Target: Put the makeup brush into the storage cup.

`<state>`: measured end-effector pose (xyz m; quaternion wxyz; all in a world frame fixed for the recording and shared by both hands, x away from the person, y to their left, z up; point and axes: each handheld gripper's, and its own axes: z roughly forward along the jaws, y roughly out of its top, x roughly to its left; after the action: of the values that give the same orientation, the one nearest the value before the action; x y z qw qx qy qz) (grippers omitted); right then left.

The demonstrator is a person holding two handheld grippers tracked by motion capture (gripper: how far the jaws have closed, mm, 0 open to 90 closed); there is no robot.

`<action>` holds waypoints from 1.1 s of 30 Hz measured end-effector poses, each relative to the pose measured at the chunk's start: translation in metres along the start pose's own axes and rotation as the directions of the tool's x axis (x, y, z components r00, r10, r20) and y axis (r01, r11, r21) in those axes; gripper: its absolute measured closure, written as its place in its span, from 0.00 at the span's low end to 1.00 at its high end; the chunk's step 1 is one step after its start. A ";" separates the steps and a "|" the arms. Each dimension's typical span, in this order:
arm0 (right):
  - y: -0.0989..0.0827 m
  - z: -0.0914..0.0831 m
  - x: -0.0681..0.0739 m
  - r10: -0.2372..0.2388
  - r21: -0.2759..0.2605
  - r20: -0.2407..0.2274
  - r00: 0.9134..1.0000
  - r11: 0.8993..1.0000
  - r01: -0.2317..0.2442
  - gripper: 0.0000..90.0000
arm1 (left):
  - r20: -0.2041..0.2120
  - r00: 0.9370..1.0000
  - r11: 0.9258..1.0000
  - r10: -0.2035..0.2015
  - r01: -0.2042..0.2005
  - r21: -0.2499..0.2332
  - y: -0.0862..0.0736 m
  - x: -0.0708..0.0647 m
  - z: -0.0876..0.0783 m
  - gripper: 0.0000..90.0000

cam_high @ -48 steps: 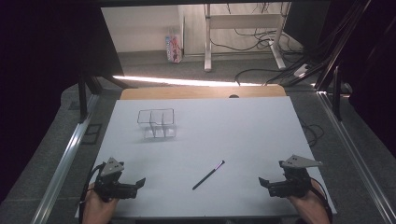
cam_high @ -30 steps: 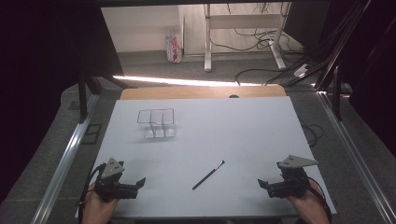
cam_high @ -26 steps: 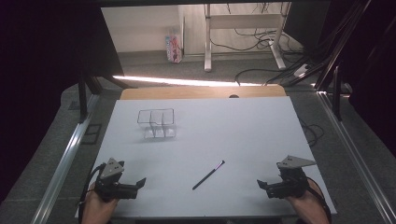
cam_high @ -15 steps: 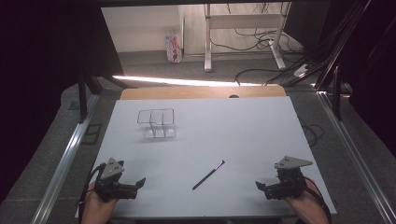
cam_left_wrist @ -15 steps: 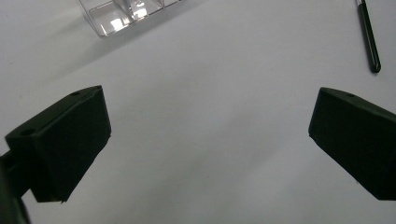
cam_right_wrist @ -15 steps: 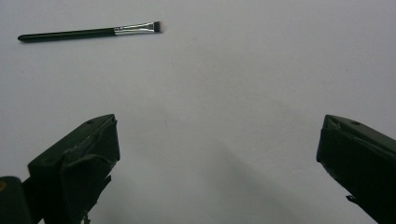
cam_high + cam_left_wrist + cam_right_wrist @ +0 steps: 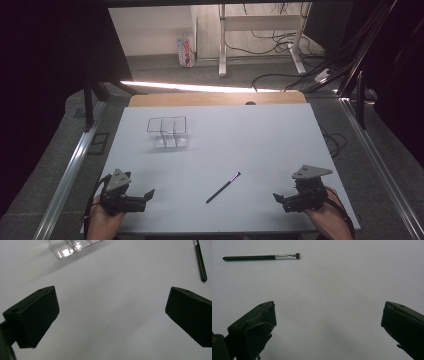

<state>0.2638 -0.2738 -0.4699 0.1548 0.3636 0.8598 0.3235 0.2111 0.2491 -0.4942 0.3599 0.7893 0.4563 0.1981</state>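
While both grippers are held low over the near edge of the pale grey table top (image 7: 260, 130), nothing is gripped by either. The left gripper (image 7: 145, 196) is seen at the near left corner with its jaws spread wide apart, bare table between them in the left gripper view; no change from the earlier frames is noted in its place. The right gripper (image 7: 278, 199) is likewise spread wide, but it has been shifted a little leftward, toward the middle of the table, over the last second or so.

The slim black-handled brush with a silver ferrule and short dark bristles (image 7: 223, 187) is left lying flat on the table between the two grippers, somewhat nearer the right one, its bristle end pointed away from the person and to the right. It has not been moved. In the right gripper view the brush (image 7: 260, 257) is found ahead of the jaws and off to their left, apart from both.

The clear plastic compartmented organiser (image 7: 168, 132) is set well apart, farther back on the left side.

From the small drift of the right gripper, an approach to the brush is judged to be just beginning; a grasp has not yet been made, and the carry to the organiser is presumably left to do.
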 end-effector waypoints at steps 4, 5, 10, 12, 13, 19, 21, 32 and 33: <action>0.001 0.001 0.000 -0.001 0.011 -0.003 1.000 1.000 0.001 0.00 | -0.001 1.000 1.000 0.000 0.000 0.008 0.000 0.000 0.001 0.00; 0.001 0.001 0.000 -0.003 0.016 -0.004 1.000 1.000 0.003 0.00 | -0.002 1.000 1.000 0.002 -0.002 0.012 0.000 0.000 0.001 0.00; 0.005 0.004 0.003 -0.007 0.040 -0.018 1.000 0.999 0.008 0.00 | -0.006 1.000 1.000 -0.001 0.001 0.010 0.000 0.000 0.001 0.00; 0.007 0.005 0.003 -0.004 0.046 -0.018 1.000 0.999 0.005 0.00 | -0.006 1.000 1.000 -0.002 0.002 0.010 0.000 0.000 0.001 0.00; 0.007 0.005 0.003 -0.004 0.046 -0.018 1.000 0.999 0.005 0.00 | -0.006 1.000 1.000 -0.002 0.002 0.010 0.000 0.000 0.001 0.00; 0.011 0.007 0.004 0.015 0.067 -0.024 1.000 0.998 -0.014 0.00 | -0.012 1.000 1.000 -0.007 0.007 0.014 0.000 0.001 0.001 0.00; 0.014 0.008 0.005 0.021 0.078 -0.029 0.999 0.997 -0.018 0.00 | -0.014 1.000 1.000 -0.006 0.007 0.019 0.000 0.000 0.002 0.00; 0.026 0.010 0.004 0.022 0.107 -0.029 0.999 0.994 -0.019 0.00 | -0.023 1.000 1.000 0.001 -0.001 0.025 0.000 0.000 0.002 0.00; 0.027 0.010 0.003 0.018 0.111 -0.031 0.999 0.994 -0.014 0.00 | -0.023 1.000 1.000 0.002 -0.001 0.026 0.000 0.000 0.002 0.00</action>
<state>0.2805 -0.2528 -0.4596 0.1178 0.3733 0.8758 0.2823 0.2124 0.2479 -0.4957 0.3442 0.7920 0.4623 0.2015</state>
